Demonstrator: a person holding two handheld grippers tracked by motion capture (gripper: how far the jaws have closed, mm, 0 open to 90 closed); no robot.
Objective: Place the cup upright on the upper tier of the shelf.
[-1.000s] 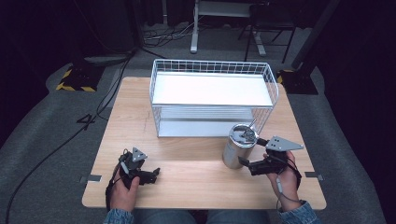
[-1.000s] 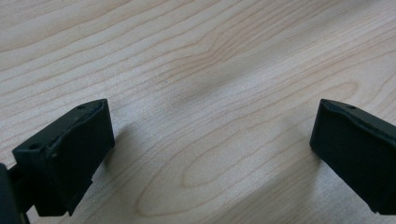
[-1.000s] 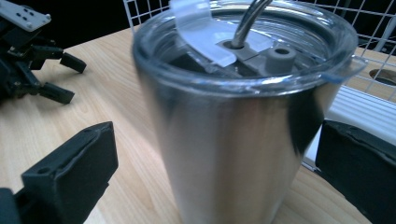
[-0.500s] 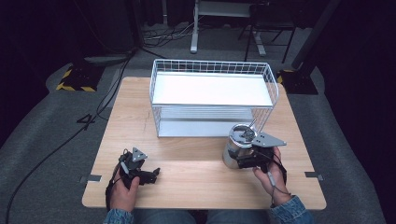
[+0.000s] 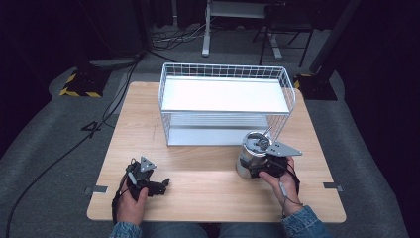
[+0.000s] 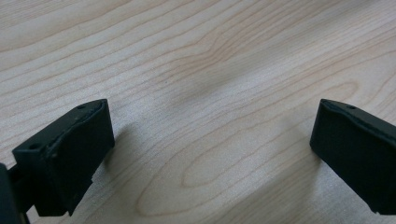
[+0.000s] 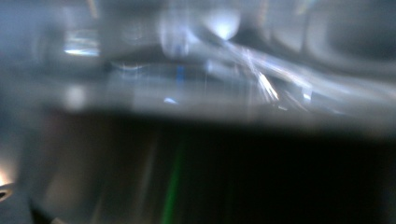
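A shiny metal cup (image 5: 249, 154) with a clear lid stands on the wooden table (image 5: 198, 193), just in front of the wire basket. My right gripper (image 5: 259, 167) is pressed against the cup's right side. In the right gripper view the cup (image 7: 187, 84) is a close blur, and the jaws are hidden. At the front left, my left gripper (image 5: 161, 185) rests on the table. In the left gripper view, the left gripper (image 6: 212, 135) is open over bare wood with nothing between its jaws.
A white wire basket (image 5: 225, 69) with a white shelf inside takes up the back middle of the table. Bare wood lies between the two hands. Cables and stand legs lie on the dark floor beyond the table.
My right gripper has moved left, from beside the cup to right up against it. The cup, the left gripper and the basket have stayed where they were.
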